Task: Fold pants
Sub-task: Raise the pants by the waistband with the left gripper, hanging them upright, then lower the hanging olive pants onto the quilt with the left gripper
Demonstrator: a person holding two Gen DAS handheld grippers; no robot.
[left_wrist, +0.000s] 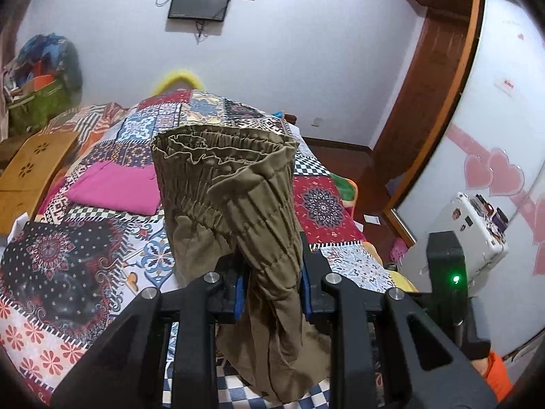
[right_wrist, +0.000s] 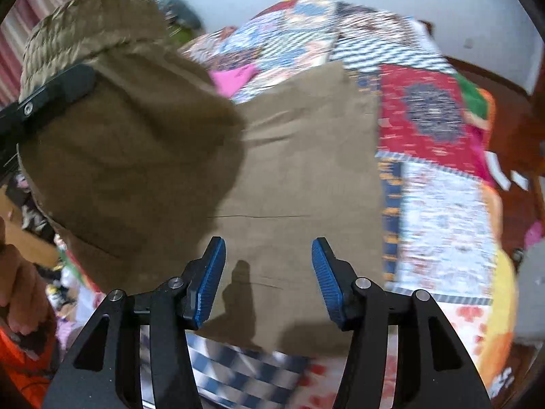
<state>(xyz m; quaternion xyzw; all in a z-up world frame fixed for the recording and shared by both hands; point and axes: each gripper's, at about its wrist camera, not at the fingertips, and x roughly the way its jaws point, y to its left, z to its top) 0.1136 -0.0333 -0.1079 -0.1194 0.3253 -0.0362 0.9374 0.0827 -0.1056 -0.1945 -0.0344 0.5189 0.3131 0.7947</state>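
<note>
The pants (left_wrist: 235, 204) are olive, with a gathered elastic waistband, and they sit partly on the bed (left_wrist: 68, 255) and partly in the air. The left gripper (left_wrist: 272, 283) has its jaws clamped on a bunched part of the cloth just below the waistband, so the band stands up above the jaws while the rest hangs down toward the quilt. Held this way, the waist end is likely being carried over the legs to make a fold; gripping near the band gives the firmest hold, since the elastic keeps the layers together.

In the right wrist view, the lower part of the pants (right_wrist: 299, 170) lies flat on the bed, spread out smooth, and the lifted waist end looms at the left of it with the left gripper's finger across it. The right gripper (right_wrist: 269, 279) hovers over the flat cloth with its jaws apart and nothing between them. It probably waits there to pin or pinch the flat part so that it does not drag along as the waist end travels. That view is blurred, so whether the jaws touch the cloth cannot be told.

A folded pink cloth (left_wrist: 115, 187) lies on the bed beyond the pants, to their left, perhaps a piece already done.
</note>
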